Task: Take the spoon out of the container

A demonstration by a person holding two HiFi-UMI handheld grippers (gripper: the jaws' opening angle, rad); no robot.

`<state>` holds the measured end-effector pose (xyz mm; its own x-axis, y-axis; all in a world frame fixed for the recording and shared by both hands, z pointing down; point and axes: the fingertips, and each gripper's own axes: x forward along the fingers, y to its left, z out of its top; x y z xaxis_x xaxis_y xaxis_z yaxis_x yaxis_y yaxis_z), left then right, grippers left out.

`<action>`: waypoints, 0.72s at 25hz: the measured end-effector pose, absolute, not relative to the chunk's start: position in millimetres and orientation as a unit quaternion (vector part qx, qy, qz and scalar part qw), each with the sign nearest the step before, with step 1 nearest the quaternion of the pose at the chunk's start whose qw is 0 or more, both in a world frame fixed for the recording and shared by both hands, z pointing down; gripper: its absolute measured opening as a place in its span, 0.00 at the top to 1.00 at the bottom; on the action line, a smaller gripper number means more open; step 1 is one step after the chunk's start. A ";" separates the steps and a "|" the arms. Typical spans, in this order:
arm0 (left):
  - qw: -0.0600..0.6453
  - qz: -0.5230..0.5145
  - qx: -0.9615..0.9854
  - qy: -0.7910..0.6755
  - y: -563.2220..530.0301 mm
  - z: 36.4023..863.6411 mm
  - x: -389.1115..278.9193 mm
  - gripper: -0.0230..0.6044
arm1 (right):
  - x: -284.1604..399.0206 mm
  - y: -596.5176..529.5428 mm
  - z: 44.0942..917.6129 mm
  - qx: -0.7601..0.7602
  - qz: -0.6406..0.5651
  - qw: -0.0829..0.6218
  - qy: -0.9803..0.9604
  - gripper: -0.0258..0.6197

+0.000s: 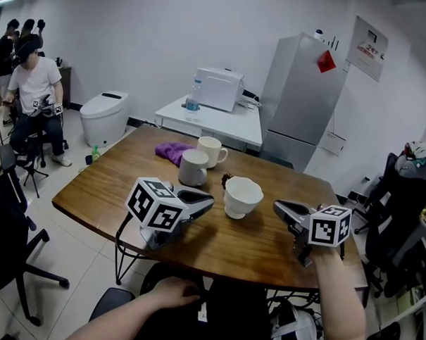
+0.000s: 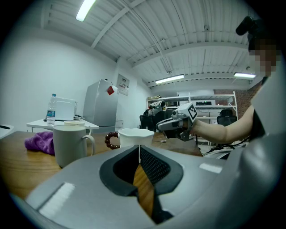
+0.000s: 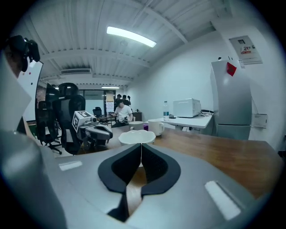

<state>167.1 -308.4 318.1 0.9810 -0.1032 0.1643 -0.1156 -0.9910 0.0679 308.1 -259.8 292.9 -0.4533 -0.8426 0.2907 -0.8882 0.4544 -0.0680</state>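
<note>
Both claws are pressed together on nothing: the left gripper sits just left of the white fluted cup, and the right gripper hovers just right of it. No spoon shows above that cup's rim, so it probably lies low inside, if it is there at all. Reaching in with closed jaws could shove or tip the light cup toward the grey mug behind it, rather than catch a handle.

Bare tabletop fronts the white bowl; two mugs crowd behind.
</note>
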 end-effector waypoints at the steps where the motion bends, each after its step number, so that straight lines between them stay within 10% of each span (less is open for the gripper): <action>1: 0.039 0.081 0.994 -0.055 -308.6 318.3 166.9 0.94 | 301.7 -257.8 293.4 0.507 0.102 0.103 -0.849 0.95; 18: 0.039 0.080 0.995 -0.055 -309.0 318.6 166.5 0.94 | 275.9 -248.4 314.7 0.481 0.094 0.068 -0.869 0.96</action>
